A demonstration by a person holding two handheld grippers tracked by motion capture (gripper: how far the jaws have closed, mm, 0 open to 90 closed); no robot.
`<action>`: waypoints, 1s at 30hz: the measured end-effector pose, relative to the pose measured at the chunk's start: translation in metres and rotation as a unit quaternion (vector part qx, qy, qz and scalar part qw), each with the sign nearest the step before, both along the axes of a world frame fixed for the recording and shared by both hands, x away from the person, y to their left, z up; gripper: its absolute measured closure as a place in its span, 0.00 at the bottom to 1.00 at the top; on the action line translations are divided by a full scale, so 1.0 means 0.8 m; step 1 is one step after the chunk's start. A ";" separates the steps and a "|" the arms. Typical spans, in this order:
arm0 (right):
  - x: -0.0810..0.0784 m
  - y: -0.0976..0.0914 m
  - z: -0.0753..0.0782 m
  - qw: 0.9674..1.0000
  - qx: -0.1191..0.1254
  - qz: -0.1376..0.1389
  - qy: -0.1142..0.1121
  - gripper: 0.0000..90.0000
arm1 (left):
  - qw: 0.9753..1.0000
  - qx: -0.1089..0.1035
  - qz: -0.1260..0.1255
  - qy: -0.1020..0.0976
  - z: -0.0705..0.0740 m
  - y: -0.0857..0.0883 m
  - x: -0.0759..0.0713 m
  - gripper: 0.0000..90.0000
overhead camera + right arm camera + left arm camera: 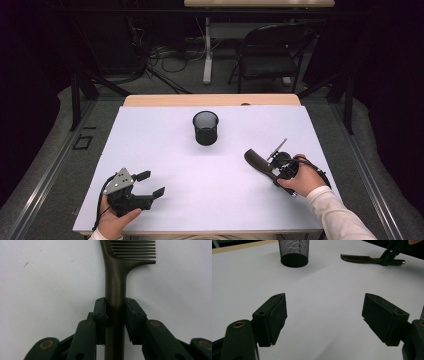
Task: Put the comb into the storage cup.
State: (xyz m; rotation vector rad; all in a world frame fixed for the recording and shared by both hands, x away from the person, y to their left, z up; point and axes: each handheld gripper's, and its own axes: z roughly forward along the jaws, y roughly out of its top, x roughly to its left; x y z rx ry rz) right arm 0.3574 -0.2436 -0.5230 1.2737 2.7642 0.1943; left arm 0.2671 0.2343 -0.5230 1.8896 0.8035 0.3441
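A dark brown comb lies flat on the white table at the right, its teeth pointing toward the middle. In the right gripper view my right gripper is shut on the comb's handle, a pad pressing on each side just below the teeth. A hand holds that gripper low over the table. My left gripper rests near the front left edge, open, with bare table between its wide-apart jaws. From there the comb and the right gripper appear far off at the upper right.
A black mesh pen cup stands upright at the table's middle back, also seen ahead of the left gripper. The white table top stretches between the two hands. A black folding chair and cables sit beyond the far edge.
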 end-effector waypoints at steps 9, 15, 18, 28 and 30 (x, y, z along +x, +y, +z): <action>-0.001 0.001 -0.001 1.000 0.002 -0.003 -0.005 0.81 | 1.000 0.001 -0.001 0.000 0.000 0.000 0.000 0.23; -0.002 0.001 0.001 1.000 0.003 -0.006 -0.003 0.81 | 1.000 0.001 0.000 0.000 0.000 0.000 0.000 0.23; -0.001 0.001 0.005 1.000 -0.006 -0.002 0.002 0.81 | 1.000 0.001 0.000 0.000 0.000 0.000 0.001 0.23; -0.006 -0.001 0.006 0.999 0.032 -0.017 -0.023 0.81 | 1.000 0.001 0.000 0.000 -0.001 0.001 0.001 0.23; -0.004 -0.001 0.020 0.999 -0.024 -0.005 0.020 0.81 | 1.000 0.001 0.000 0.000 -0.001 0.001 0.001 0.23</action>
